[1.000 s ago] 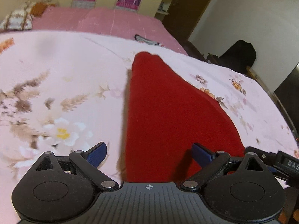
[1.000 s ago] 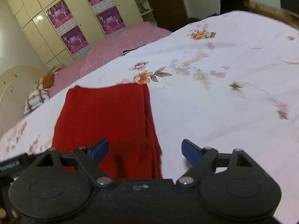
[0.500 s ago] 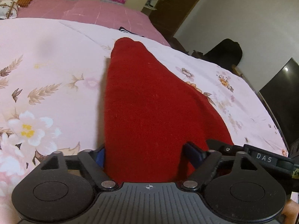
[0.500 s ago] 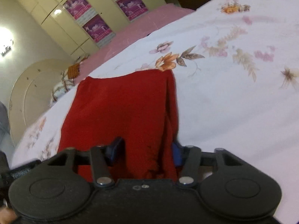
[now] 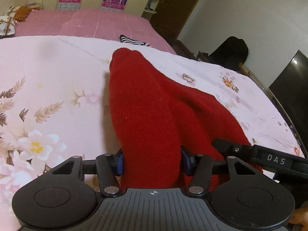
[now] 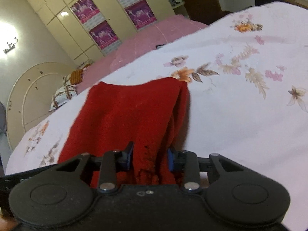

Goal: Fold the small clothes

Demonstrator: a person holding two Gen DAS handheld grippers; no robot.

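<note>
A red knitted garment (image 5: 146, 104) lies folded on the floral bedsheet (image 5: 48, 80). My left gripper (image 5: 152, 160) is shut on its near left corner, with cloth bunched between the blue pads. My right gripper (image 6: 150, 156) is shut on the near right corner of the same red garment (image 6: 127, 113), whose layered edges hang at the right side. The near edge is lifted off the sheet while the far end rests on the bed. The right gripper also shows at the right of the left wrist view (image 5: 250, 152).
A pink bedspread (image 5: 80, 23) covers the far part of the bed, with a striped item (image 5: 132, 39) at its edge. Pillows (image 6: 65, 94) lie by the headboard. Cream wardrobes (image 6: 96, 19) stand behind. A dark screen (image 5: 290, 88) stands at the right.
Both grippers moved forward onto the garment's near edge and closed on it. The near edge now rises off the sheet.
</note>
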